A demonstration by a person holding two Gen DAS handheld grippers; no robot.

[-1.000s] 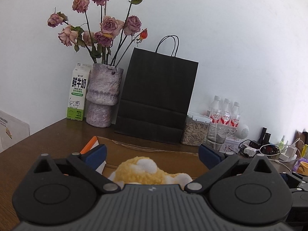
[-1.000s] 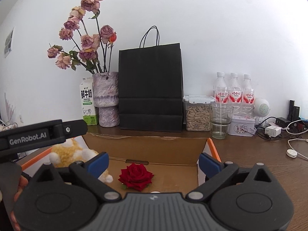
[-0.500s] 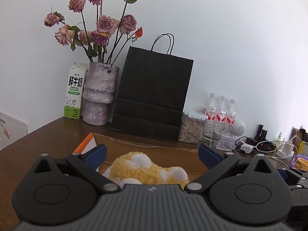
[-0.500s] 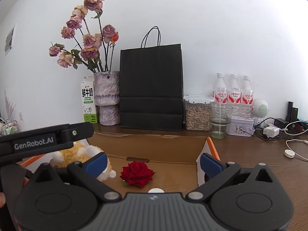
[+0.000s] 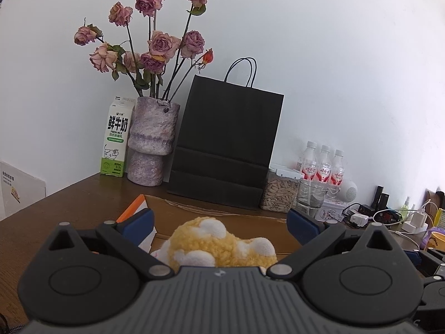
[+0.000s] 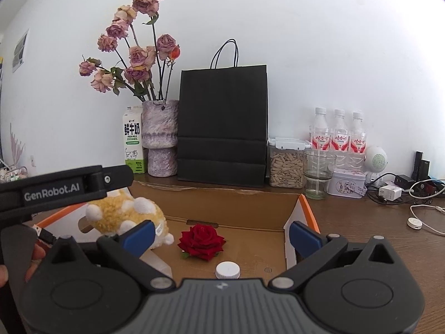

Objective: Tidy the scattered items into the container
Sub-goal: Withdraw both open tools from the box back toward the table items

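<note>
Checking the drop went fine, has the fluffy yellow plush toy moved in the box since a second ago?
Yes. In the right wrist view, the yellow plush toy has shifted right, toward the red rose.

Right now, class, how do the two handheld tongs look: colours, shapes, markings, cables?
Both tongs, left and right, are black with ribbed grey housings, round pivot discs, silver rivets and blue fingertip pads. From the right wrist view, the left one's side reads "GenRobot.AI" in pale letters, with a black plug beneath.

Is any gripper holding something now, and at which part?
Nothing is held. Both grippers, left and right, are open; the yellow plush toy sits in the cardboard box.
</note>
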